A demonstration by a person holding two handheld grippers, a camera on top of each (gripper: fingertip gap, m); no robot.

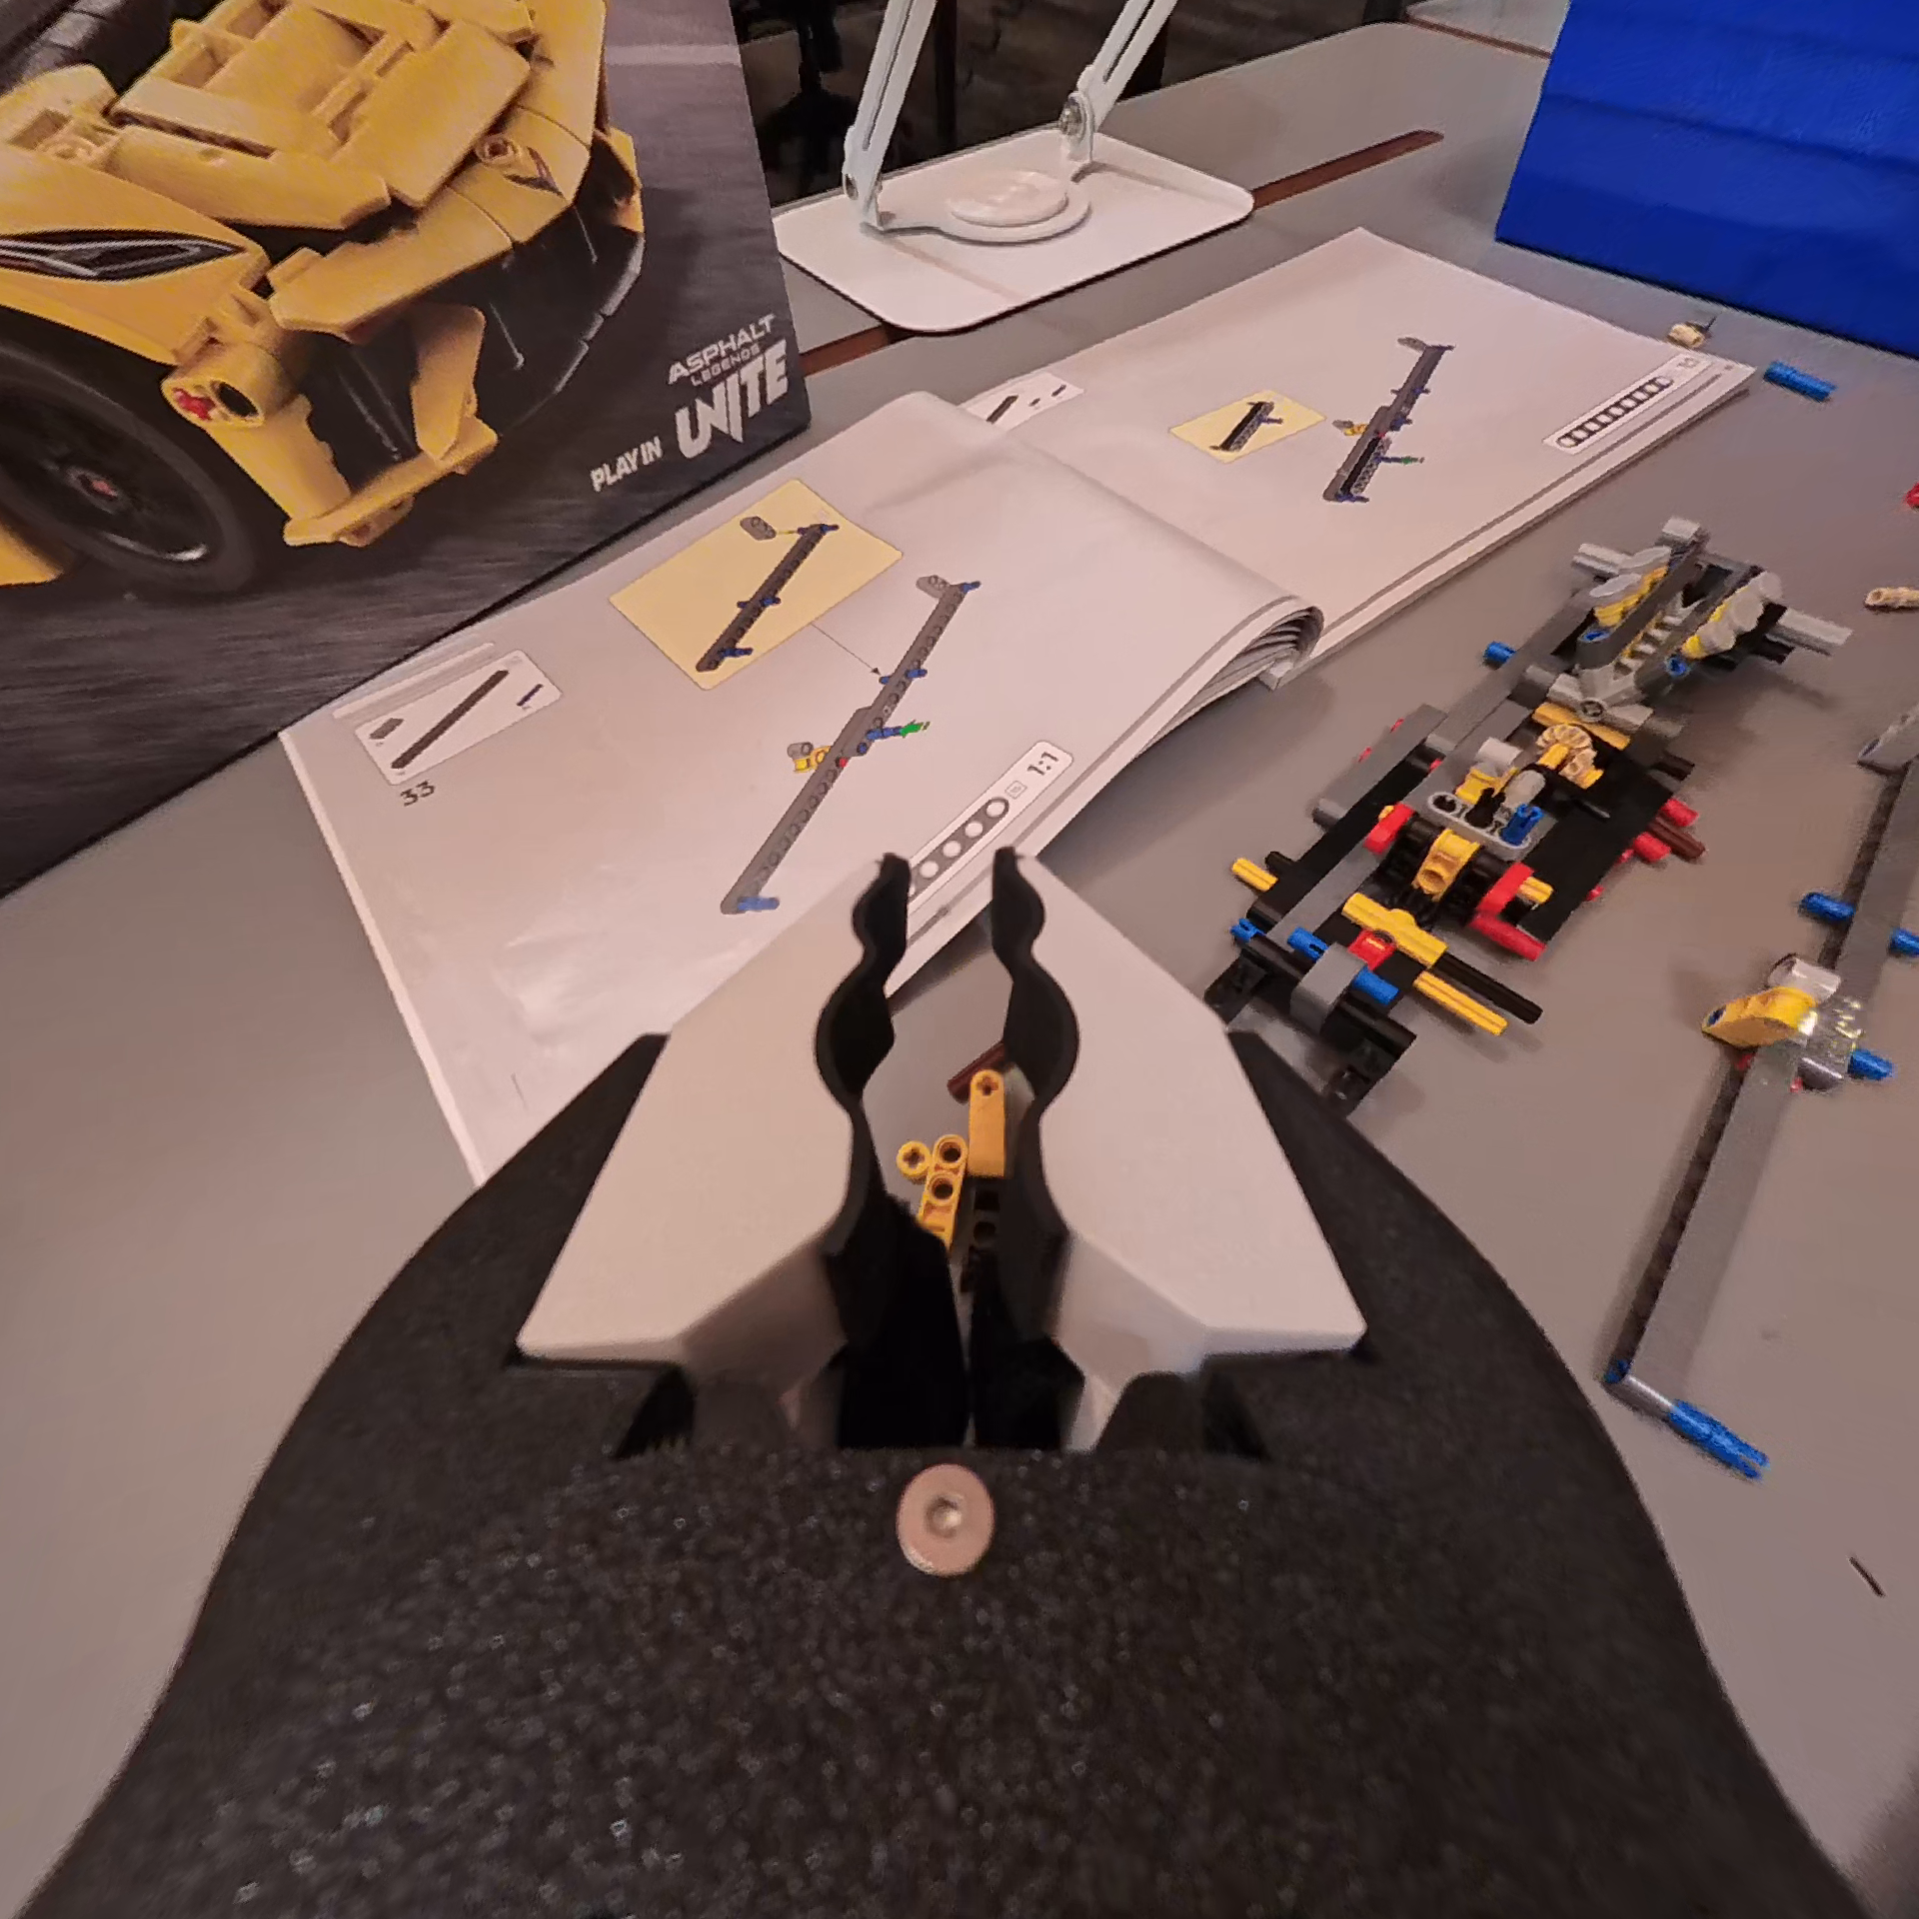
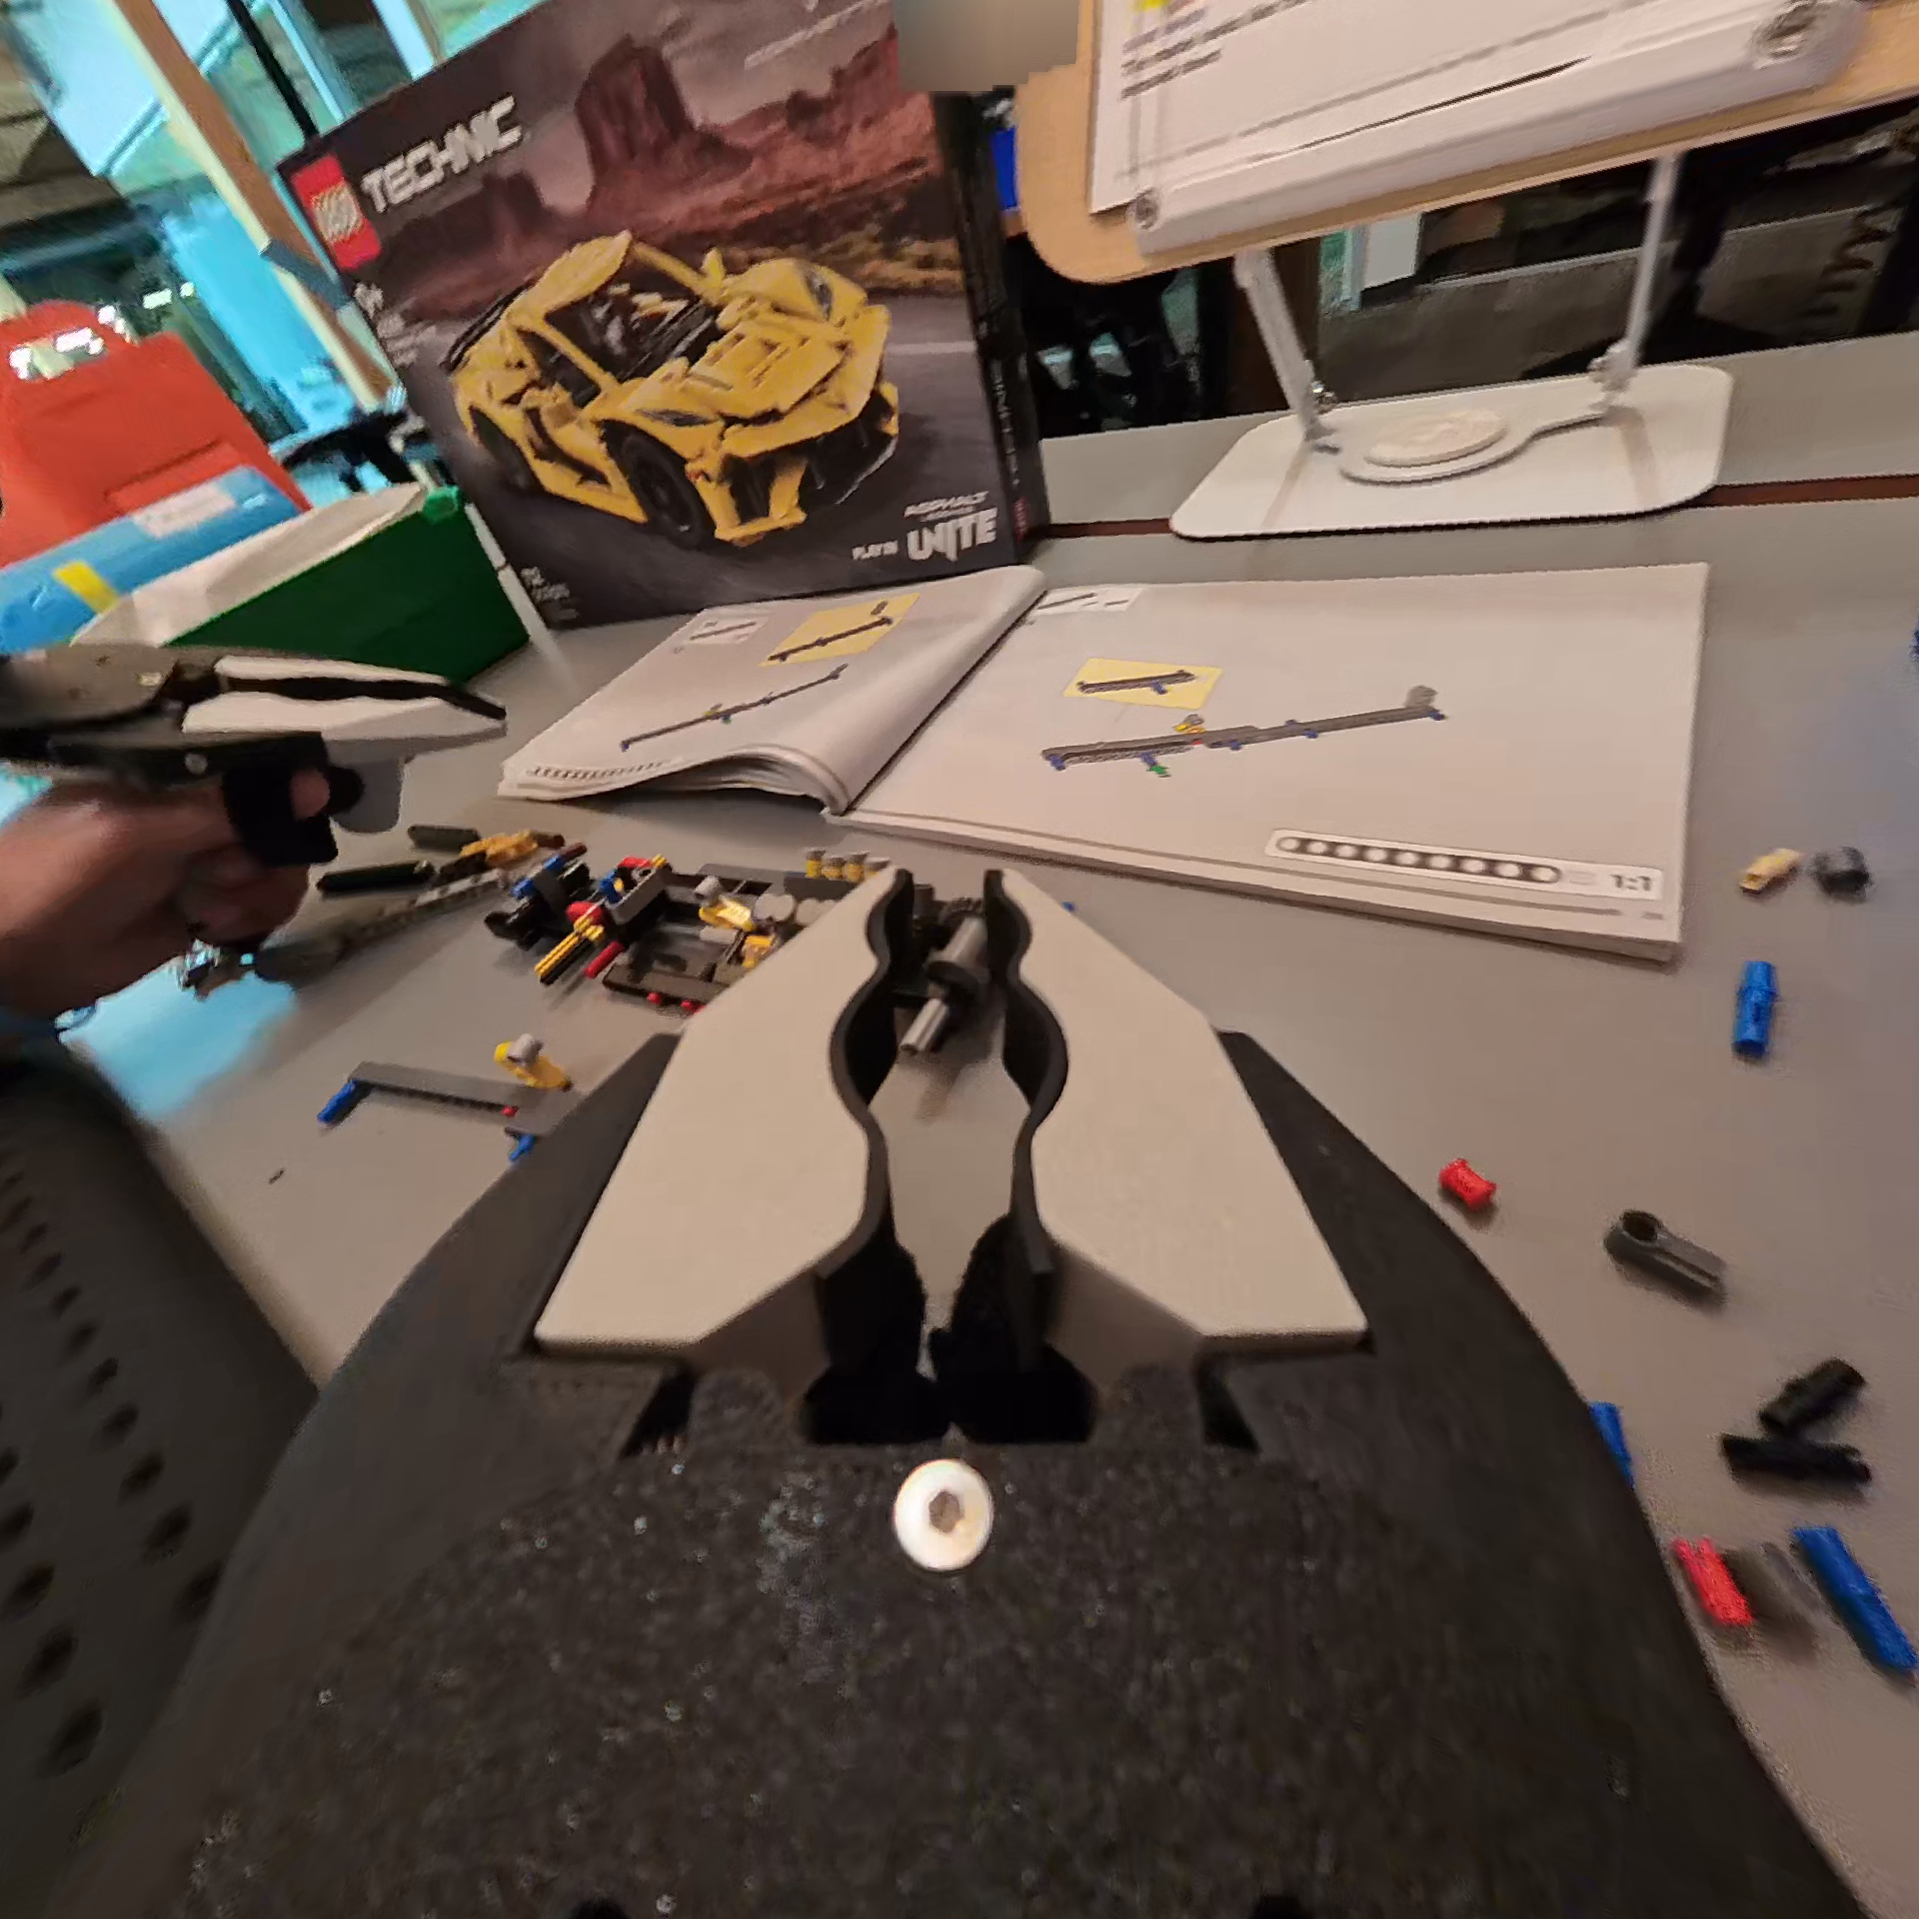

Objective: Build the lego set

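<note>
Your left tool (image 1: 945, 883) and right tool (image 2: 947, 893) both sit a little open and hold nothing, so next pick the long grey beam (image 1: 1755, 1132) off the worktop (image 1: 208, 1246) like the book (image 1: 644, 831) shows.

I am seeing even, soft indoor light from above, throwing only faint shadows on the flat grey tabletop (image 1: 208, 1142). Both wide-angle views are bending straight lines toward their edges. The glossy open grey instruction booklet (image 1: 665, 831) is showing a pale sheen. In the right wrist view, the person's hand (image 2: 125, 893) is blurring.
</note>
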